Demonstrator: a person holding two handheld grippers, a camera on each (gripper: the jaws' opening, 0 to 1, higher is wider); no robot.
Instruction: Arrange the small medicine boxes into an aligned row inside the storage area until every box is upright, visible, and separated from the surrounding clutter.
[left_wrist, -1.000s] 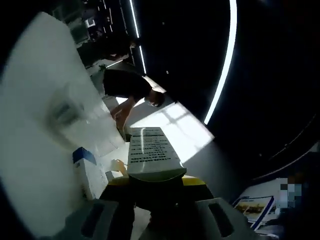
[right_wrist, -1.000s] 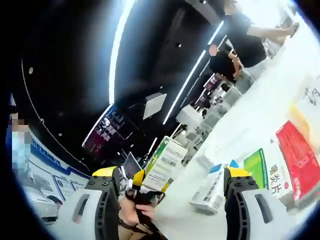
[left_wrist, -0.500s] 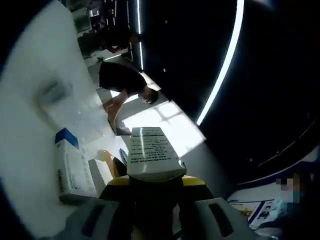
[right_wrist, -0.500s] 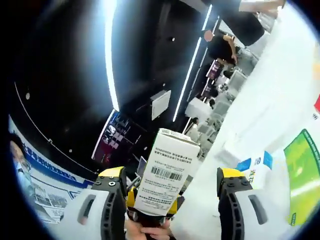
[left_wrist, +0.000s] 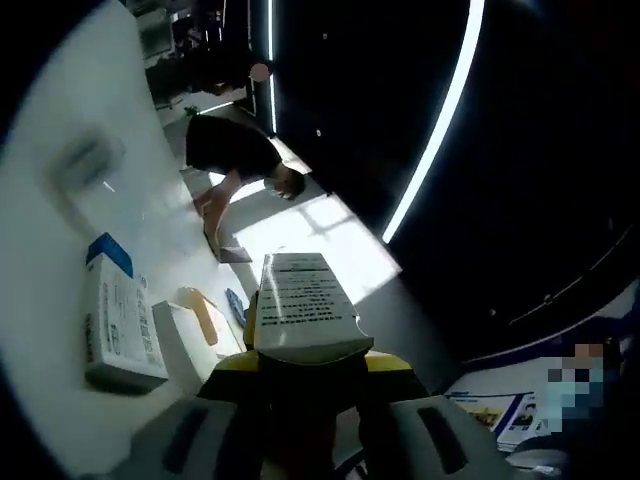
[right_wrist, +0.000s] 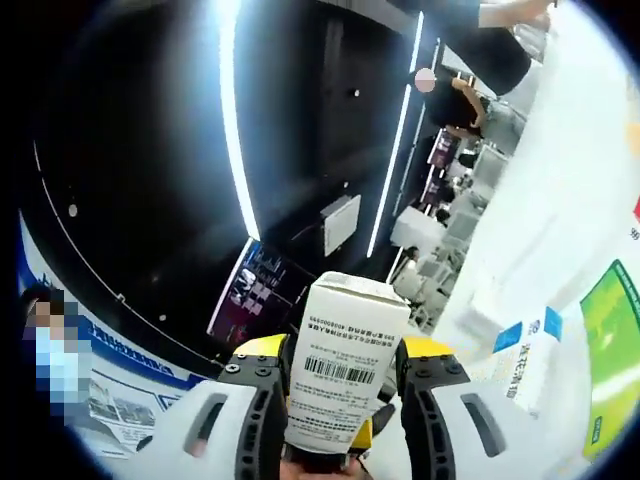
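My left gripper (left_wrist: 303, 362) is clamped on a white medicine box (left_wrist: 303, 308) at 6 o'clock; my right gripper (right_wrist: 342, 385) has closed against that same box (right_wrist: 345, 372). A blue-and-white box (left_wrist: 118, 330) lies at 9 o'clock on the white table (left_wrist: 60, 250). Farther off, a person (left_wrist: 235, 155) leans over.

In the right gripper view, a white medicine box (right_wrist: 345, 385) is showing a black barcode with a row of digits above it, though the digits are coming through too small to read. In the left gripper view, the same kind of box (left_wrist: 303, 305) is carrying several lines of small black print that are blurring into grey, and a white box with a blue corner (left_wrist: 118, 325) lying at the left is bearing what is probably blue lettering, also unreadable. A green pack (right_wrist: 618, 335) at the far right of the right gripper view is displaying no legible characters.
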